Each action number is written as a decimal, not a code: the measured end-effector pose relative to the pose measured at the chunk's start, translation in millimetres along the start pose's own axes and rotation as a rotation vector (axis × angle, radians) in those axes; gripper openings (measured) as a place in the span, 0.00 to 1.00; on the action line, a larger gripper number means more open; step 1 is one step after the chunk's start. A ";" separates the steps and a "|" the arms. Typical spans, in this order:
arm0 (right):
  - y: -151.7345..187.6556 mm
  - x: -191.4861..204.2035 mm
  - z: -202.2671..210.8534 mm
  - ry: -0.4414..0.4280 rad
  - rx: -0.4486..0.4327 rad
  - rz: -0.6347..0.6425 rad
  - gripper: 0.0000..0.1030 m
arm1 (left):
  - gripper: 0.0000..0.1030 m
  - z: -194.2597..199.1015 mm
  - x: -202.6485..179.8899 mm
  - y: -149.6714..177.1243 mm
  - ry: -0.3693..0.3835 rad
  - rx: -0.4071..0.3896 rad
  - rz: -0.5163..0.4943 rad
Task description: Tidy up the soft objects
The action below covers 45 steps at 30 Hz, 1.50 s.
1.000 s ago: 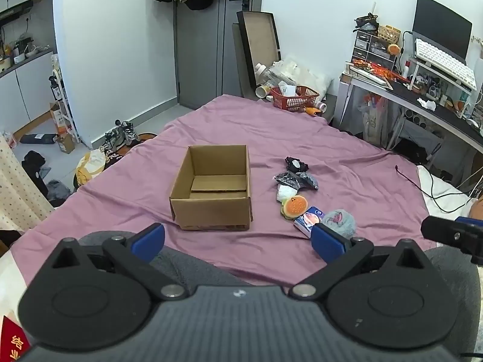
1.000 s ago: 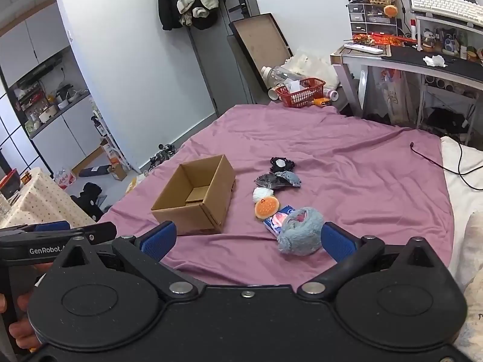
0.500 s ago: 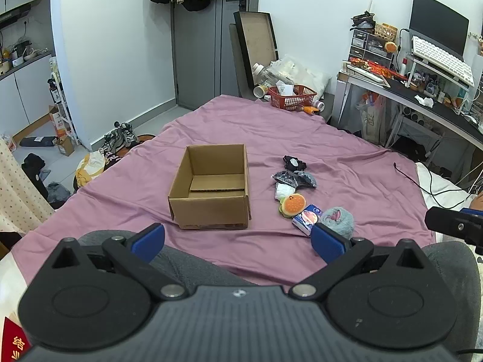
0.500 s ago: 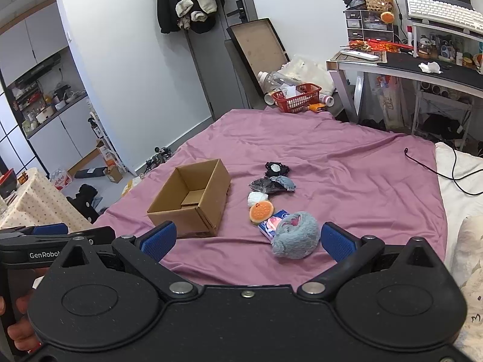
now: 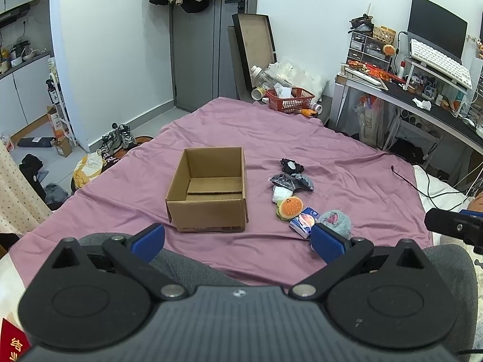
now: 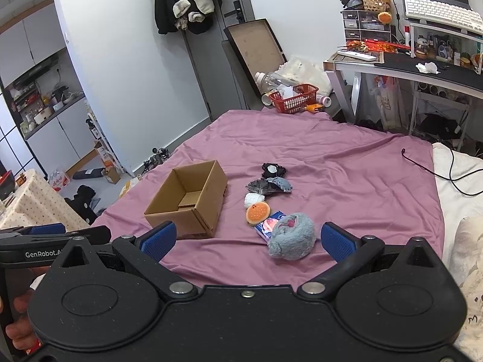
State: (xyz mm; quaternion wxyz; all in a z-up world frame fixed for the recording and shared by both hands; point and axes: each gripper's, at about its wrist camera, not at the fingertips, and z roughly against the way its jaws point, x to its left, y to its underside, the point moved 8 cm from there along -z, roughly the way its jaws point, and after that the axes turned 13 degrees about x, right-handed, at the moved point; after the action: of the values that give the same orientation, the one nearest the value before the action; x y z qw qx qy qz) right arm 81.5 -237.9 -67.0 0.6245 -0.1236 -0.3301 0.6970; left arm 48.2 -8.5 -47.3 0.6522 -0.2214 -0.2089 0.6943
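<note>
Presently, stock on hand, largest first, all placed relative to the cardboard box.

1. Purple bedspread (image 5: 347,181): the ground on which the box and everything listed below lies.
2. Cardboard box (image 5: 208,194): open-topped, upright, mid-spread. Interior shows only its own bottom flaps; nothing soft inside as far as either view reveals.
3. Left gripper (image 5: 238,239): held low, nearer the camera than the box, blue pads spread wide, nothing between them. The person's grey-clad legs lie beneath it.
4. Right gripper (image 6: 249,239): likewise wide and empty, nearer than the box and to its right, the grey plush just ahead of its right pad.
5. Grey plush (image 6: 292,236): fluffy lump with a pink patch, right of the box, nearest of the loose items to the grippers.
6. Dark crumpled cloth (image 5: 291,181): right of the box, about level with its far wall.
7. Black item with white centre (image 5: 291,166): right of the box, farthest out in the row.
8. Burger-shaped toy (image 5: 289,207): orange, right of the box's near corner.
9. Tissue pack (image 5: 305,221): blue with pink print, touching the plush, right of the box.
10. White wad (image 5: 280,193): between cloth and burger toy.

Status, by judgement: not yet begun. All six loose items lie outside the box; all remain to be picked up and dropped in.
</note>
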 end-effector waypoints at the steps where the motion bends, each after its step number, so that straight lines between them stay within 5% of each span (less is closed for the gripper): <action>1: -0.4 -0.3 0.5 0.001 -0.002 0.000 1.00 | 0.99 0.2 0.1 -0.2 0.000 0.001 0.001; 45: -14.4 -25.1 -24.5 0.029 0.040 0.003 1.00 | 0.99 -34.9 -22.2 -16.4 0.053 0.041 0.039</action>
State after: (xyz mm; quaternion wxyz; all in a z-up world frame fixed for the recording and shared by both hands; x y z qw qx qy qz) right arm 111.9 -254.4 -82.6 0.6305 -0.1218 -0.3070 0.7024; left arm 82.9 -29.6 -65.4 0.6482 -0.2304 -0.1731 0.7048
